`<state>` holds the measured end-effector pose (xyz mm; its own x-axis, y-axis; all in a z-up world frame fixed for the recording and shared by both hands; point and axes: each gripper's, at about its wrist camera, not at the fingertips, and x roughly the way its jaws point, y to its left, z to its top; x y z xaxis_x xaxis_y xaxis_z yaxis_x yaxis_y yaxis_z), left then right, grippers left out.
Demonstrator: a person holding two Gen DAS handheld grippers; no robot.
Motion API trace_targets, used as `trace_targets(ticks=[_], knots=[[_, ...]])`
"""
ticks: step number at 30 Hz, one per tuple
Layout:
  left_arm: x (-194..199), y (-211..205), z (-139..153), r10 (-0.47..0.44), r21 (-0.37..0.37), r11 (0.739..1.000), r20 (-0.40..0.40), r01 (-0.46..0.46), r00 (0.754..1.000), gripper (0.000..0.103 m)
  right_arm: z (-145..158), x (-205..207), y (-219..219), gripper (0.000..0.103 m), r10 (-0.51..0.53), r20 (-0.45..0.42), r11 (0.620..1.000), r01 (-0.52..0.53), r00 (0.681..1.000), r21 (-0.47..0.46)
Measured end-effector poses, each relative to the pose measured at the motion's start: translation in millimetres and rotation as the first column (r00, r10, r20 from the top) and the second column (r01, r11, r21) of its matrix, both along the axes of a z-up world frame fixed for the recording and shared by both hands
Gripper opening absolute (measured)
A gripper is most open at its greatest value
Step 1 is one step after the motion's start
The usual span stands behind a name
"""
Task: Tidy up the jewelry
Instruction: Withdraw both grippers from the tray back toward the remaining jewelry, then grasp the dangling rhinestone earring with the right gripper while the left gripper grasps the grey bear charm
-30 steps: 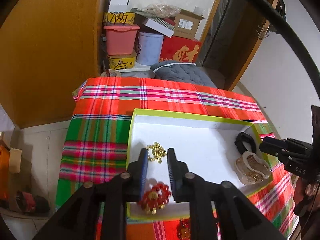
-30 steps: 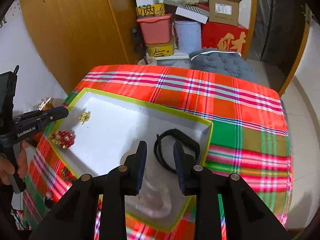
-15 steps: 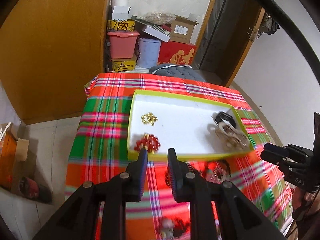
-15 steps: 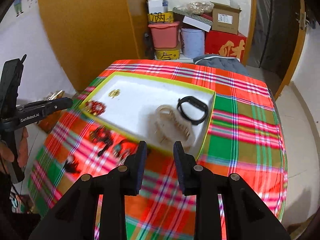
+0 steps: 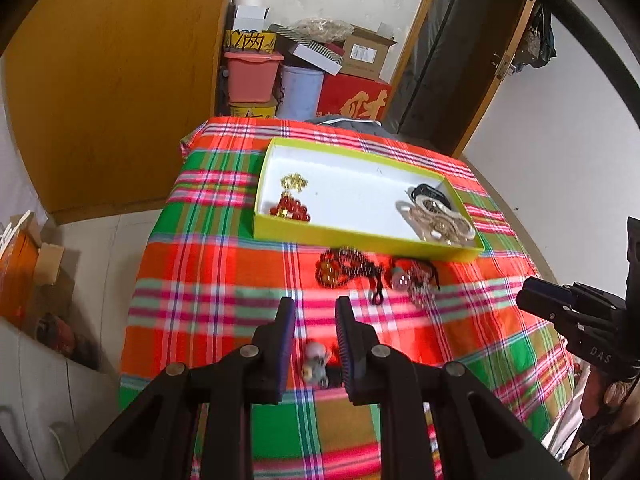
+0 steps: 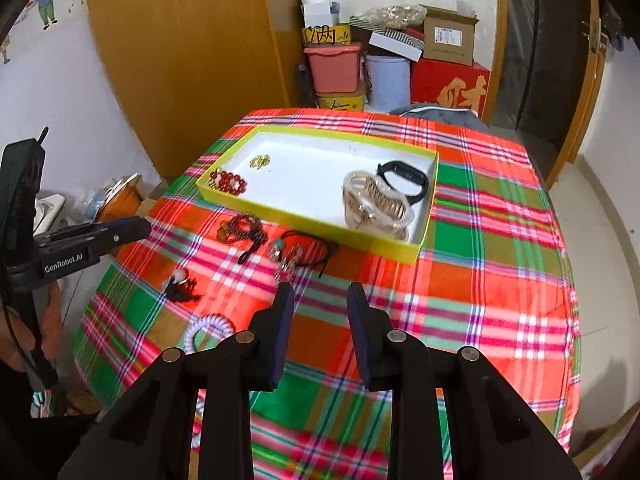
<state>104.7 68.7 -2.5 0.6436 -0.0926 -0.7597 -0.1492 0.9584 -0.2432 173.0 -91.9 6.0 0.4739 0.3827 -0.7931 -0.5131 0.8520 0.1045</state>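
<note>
A lime-green box (image 5: 360, 237) (image 6: 312, 221) with a white floor lies on the plaid tablecloth. It holds a gold piece (image 5: 294, 181), a red bead bracelet (image 5: 290, 210), a black band (image 6: 402, 178) and a clear case of gold chains (image 6: 374, 204). In front of it on the cloth lie a dark bead bracelet (image 5: 344, 268) (image 6: 240, 230), a black-cord pendant (image 5: 408, 278) (image 6: 296, 254), a small grey charm (image 5: 316, 364) (image 6: 180, 284) and a lilac coil tie (image 6: 208, 330). My left gripper (image 5: 315, 308) hovers open above the charm. My right gripper (image 6: 320, 292) is open and holds nothing.
Stacked bins and cartons (image 6: 384, 52) stand behind the table beside a wooden wardrobe (image 6: 188, 52). A dark doorway (image 5: 452, 64) is at the right. The cloth drops off at the table's near and side edges. A person's hand (image 6: 44, 328) grips the left tool.
Both grippers have pulled back from over the box toward the near side of the table. The box now looks farther away and the loose jewelry on the cloth has come into view.
</note>
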Motion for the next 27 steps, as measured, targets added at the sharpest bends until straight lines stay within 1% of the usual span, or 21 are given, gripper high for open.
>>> trace_targets(ticks=[3, 8, 10, 11, 12, 17, 21, 27], knots=[[-8, -1, -5, -0.001, -0.004, 1.0, -0.009, 0.001, 1.0, 0.02, -4, -6, -2, 0.028, 0.001, -0.013, 1.0, 0.0, 1.0, 0.019], [-15, -3, -14, -0.005, -0.011, 1.0, -0.031, 0.005, 0.999, 0.02, -12, -10, -5, 0.028, -0.008, -0.058, 0.999, 0.01, 0.998, 0.043], [-16, -4, -17, -0.008, -0.021, 1.0, -0.039, 0.007, 0.999, 0.025, -14, -11, -4, 0.028, -0.003, -0.068, 0.999, 0.007, 0.998, 0.05], [-16, -4, -19, -0.009, -0.026, 1.0, -0.039, 0.008, 0.999, 0.032, -15, -11, -4, 0.028, -0.002, -0.072, 0.999, 0.006, 0.997, 0.051], [-16, -4, -20, -0.011, -0.03, 0.999, -0.039, 0.01, 0.999, 0.037, -17, -11, -4, 0.028, -0.001, -0.078, 0.999, 0.005, 0.997, 0.05], [-16, -9, -26, -0.029, -0.038, 0.999, -0.049, 0.027, 0.998, 0.038, -23, -10, -1, 0.028, 0.004, -0.106, 0.999, 0.001, 0.994, 0.049], [-11, -15, -37, -0.053, -0.039, 0.998, -0.077, 0.05, 0.996, 0.038, -27, -8, 1, 0.028, 0.007, -0.118, 0.999, -0.002, 0.993, 0.045], [-6, -20, -53, -0.064, -0.046, 0.997, -0.112, 0.059, 0.992, 0.038, -34, -5, 4, 0.028, 0.007, -0.134, 0.999, -0.003, 0.991, 0.035]])
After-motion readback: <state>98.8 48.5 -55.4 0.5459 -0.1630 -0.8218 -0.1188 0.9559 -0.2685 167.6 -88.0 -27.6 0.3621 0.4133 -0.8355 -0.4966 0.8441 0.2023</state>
